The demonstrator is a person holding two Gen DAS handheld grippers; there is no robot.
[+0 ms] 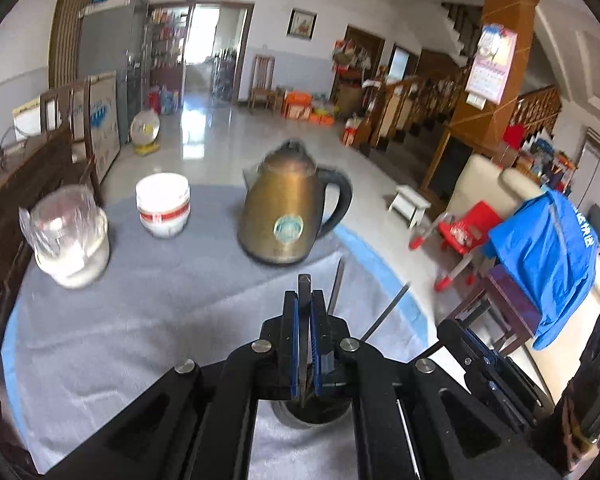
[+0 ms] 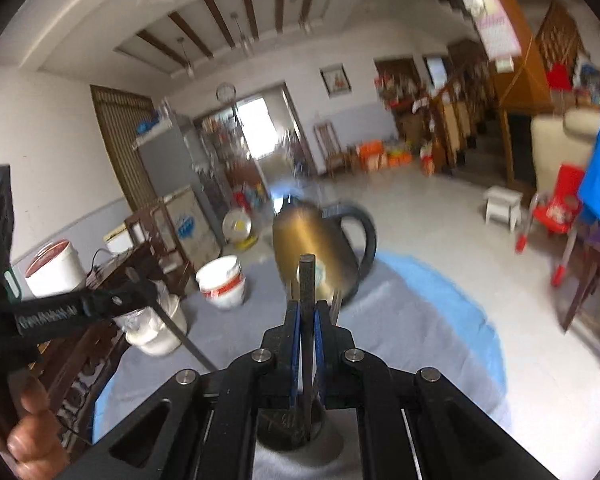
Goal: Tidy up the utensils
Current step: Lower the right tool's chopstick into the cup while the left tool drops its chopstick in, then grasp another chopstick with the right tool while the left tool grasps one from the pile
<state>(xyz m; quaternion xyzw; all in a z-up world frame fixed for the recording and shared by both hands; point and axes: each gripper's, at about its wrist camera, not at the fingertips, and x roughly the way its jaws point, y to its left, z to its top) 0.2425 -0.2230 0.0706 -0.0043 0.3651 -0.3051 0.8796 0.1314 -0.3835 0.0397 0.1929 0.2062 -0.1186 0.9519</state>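
Clearly two dark chopsticks in play, one per tool. Left tool (image 1: 305,312) pressed together on a slim dark chopstick (image 1: 304,286), tip poking up past the blue pads; right tool (image 2: 307,320) likewise pinching its own dark chopstick (image 2: 307,276), squared end standing clear above the pads. Both held over a round metal holder (image 1: 312,420), seen as a dark-mouthed cup just under the jaws in each wrist view; lower ends probably inside it, though blur and the tool bodies hide the bottoms. Two more thin sticks (image 1: 336,284) leaning out of the holder to the right.

Handling, as a judgement: light, stiff, smooth, so apt to swivel or slide in a pinch; best gripped mid-shaft, square across the pads, and lowered straight.

Looks: matte, near-black, narrow, straight.

Outward: grey cloth (image 1: 148,312) over the surface, blue edge at its rim; brass-coloured kettle (image 1: 288,208) with black handle beyond; white tub with red band (image 1: 163,208); lidded jar of white stuff (image 1: 70,236) at far left.
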